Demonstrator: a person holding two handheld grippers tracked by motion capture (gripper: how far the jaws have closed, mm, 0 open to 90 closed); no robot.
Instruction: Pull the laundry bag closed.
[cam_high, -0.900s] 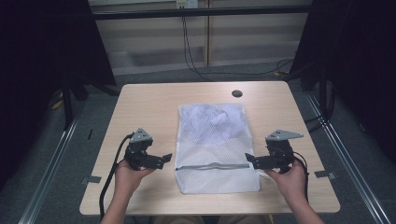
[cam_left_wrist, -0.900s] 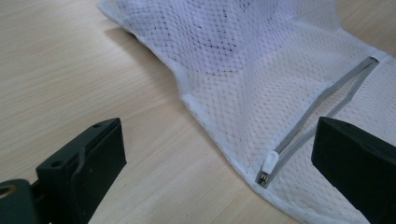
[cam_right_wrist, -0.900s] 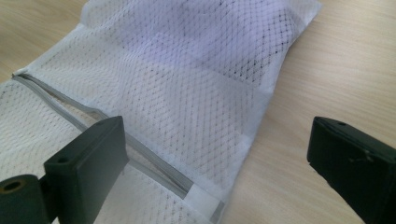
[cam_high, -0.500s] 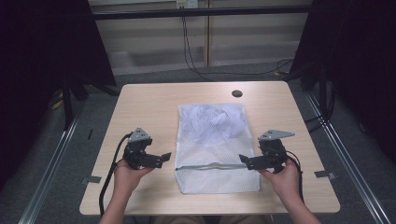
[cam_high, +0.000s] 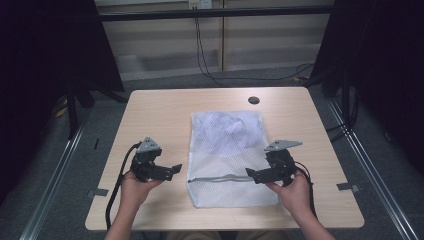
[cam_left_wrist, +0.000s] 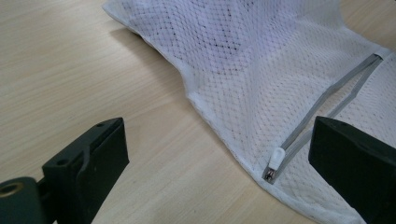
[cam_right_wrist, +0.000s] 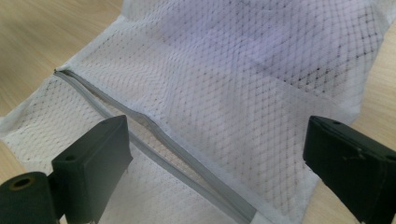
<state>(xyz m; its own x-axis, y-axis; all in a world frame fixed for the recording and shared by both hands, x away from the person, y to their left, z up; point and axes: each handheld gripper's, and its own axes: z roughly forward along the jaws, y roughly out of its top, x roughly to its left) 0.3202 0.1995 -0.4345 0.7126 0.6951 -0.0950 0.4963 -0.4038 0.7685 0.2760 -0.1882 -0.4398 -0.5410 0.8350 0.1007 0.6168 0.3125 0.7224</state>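
Two grippers, jaws spread, nothing held: left gripper (cam_high: 172, 170) at 9 o'clock, right gripper (cam_high: 251, 174) at 3 | white mesh bag (cam_high: 227, 150) flat mid-table | risk: zipper pull (cam_left_wrist: 274, 163) tiny, likely missed; mesh bunching.

High view looks down from overhead; both tongs views (close, low) share the mesh bag (cam_high: 227, 155).

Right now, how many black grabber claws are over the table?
2. The left gripper is beside the left edge of the white mesh bag, jaws open. The right gripper is over the bag's right side by the grey zipper, jaws open too.
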